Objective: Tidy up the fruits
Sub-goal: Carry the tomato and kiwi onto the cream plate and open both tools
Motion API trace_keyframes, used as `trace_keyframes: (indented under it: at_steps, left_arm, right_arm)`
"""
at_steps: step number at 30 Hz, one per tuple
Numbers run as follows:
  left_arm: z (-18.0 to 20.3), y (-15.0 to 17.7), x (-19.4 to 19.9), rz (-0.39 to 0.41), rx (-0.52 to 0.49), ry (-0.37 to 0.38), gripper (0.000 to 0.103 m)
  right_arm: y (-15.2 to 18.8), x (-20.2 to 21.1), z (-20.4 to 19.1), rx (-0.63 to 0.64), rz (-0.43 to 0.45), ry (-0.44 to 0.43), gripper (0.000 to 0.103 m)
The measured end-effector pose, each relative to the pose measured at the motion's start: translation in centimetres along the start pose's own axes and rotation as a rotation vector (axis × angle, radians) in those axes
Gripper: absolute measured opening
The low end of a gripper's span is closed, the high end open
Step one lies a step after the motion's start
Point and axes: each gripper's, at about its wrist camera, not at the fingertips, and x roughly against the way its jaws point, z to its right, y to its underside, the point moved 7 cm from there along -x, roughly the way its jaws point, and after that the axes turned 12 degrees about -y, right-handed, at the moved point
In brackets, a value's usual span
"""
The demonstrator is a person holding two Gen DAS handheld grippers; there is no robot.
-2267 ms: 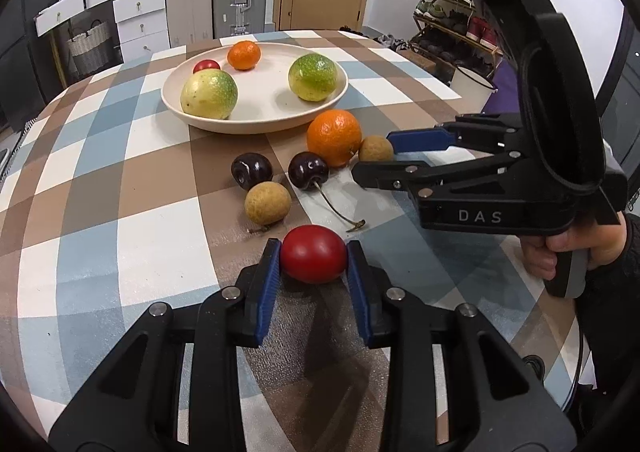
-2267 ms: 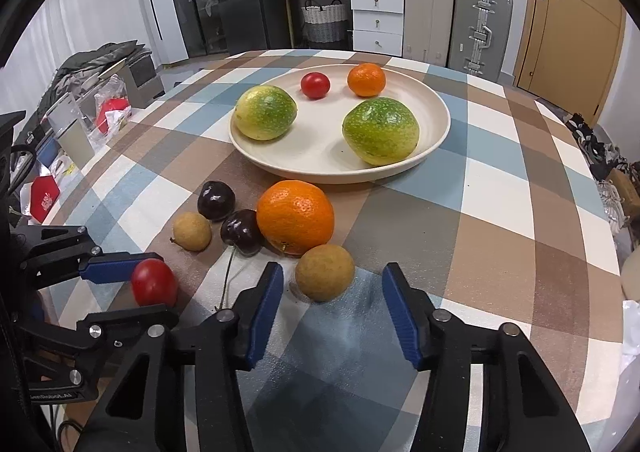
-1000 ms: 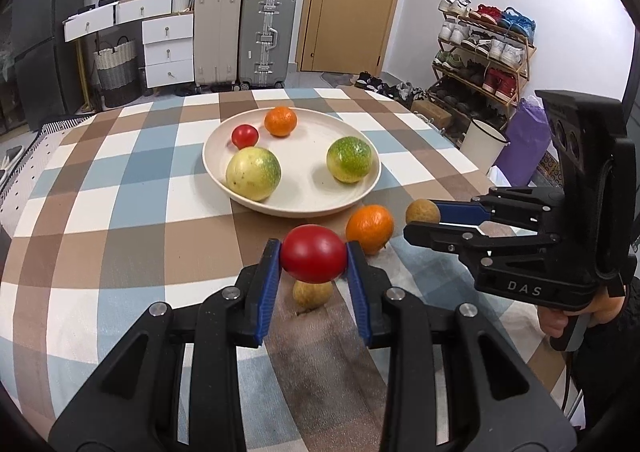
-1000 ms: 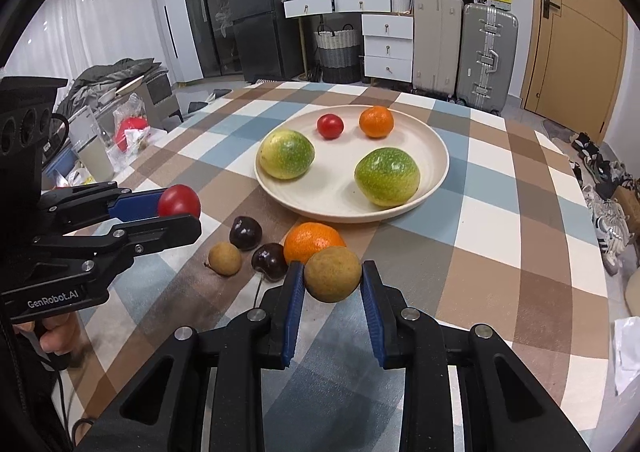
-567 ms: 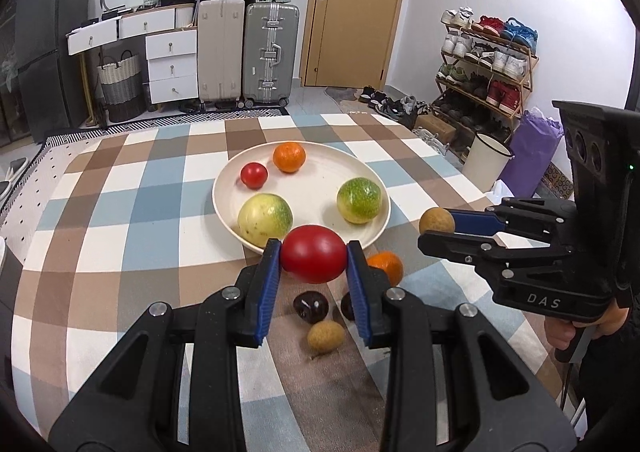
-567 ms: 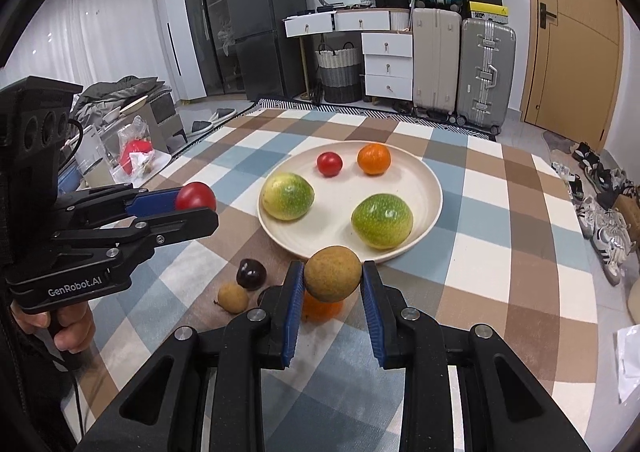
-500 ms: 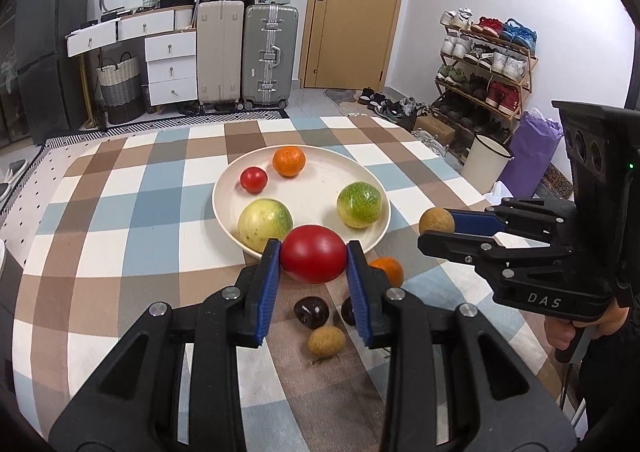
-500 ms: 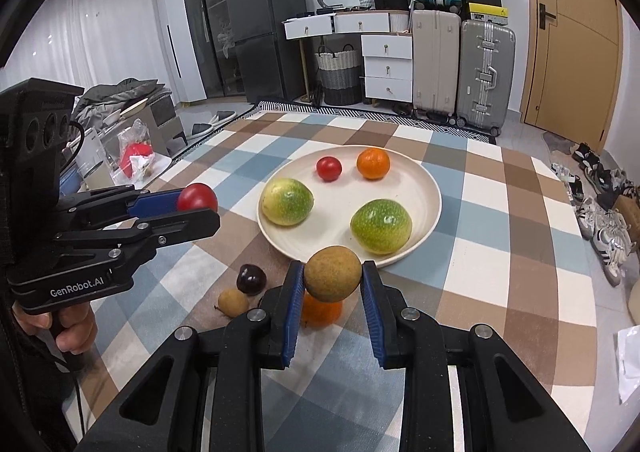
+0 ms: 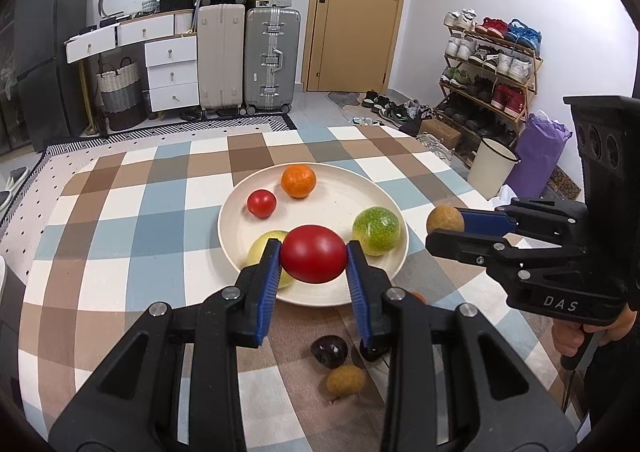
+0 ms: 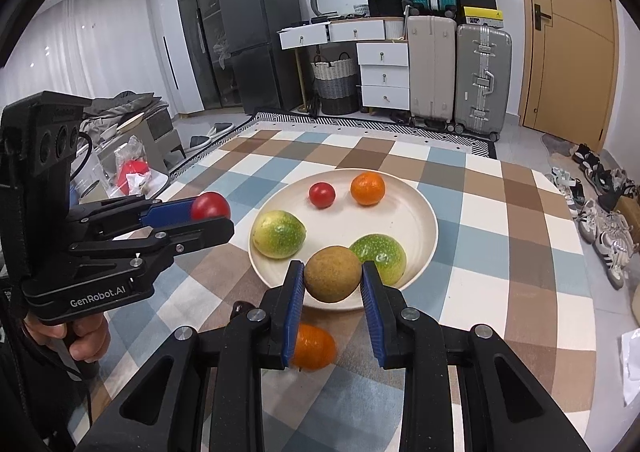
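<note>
My left gripper (image 9: 313, 260) is shut on a red tomato (image 9: 313, 259) and holds it high above the near rim of the cream plate (image 9: 340, 203). My right gripper (image 10: 332, 280) is shut on a brown longan (image 10: 333, 279), also raised over the plate's (image 10: 416, 219) near edge. The plate holds a small tomato (image 9: 261, 203), a small orange (image 9: 298, 181) and two green-yellow fruits (image 9: 376, 230) (image 10: 279, 234). On the cloth lie an orange (image 10: 314, 346), a dark cherry (image 9: 329, 350) and a second longan (image 9: 345, 380).
The table has a checked brown, blue and white cloth (image 9: 120, 236). Its right edge drops off toward a shoe rack (image 9: 492, 63) and a white bin (image 9: 491, 167). Suitcases (image 10: 460, 75) and drawers stand behind the table.
Both grippers have risen and moved forward with their fruits, so the plate now lies right under the fingertips. The fruits on the table have not moved.
</note>
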Motion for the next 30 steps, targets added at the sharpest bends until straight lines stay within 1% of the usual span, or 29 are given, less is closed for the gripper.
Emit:
trace_keyframes:
  at_steps: [9,15,20,30]
  left_arm:
    - [-0.8,-1.3,-3.1,-0.017,0.007,-0.016,0.030]
    - [-1.0,-1.4,-4.7,-0.022,0.008,-0.022,0.030]
    - [-1.0,-1.6,-6.0,-0.025,0.014,-0.009,0.030]
    - [-1.4,-1.8,-9.2,-0.056,0.013,-0.016,0.030]
  right_arm:
    - [-1.0,-1.5,1.2,-0.019,-0.002,-0.010,0.029]
    - [-1.4,-2.3,2.2,-0.034,-0.007,-0.004,0.029]
    - [-1.6,-3.1,3.0,-0.048,-0.012,0.004,0.029]
    - [-2.7,-5.0,4.7,-0.088,-0.007,0.027,0.029]
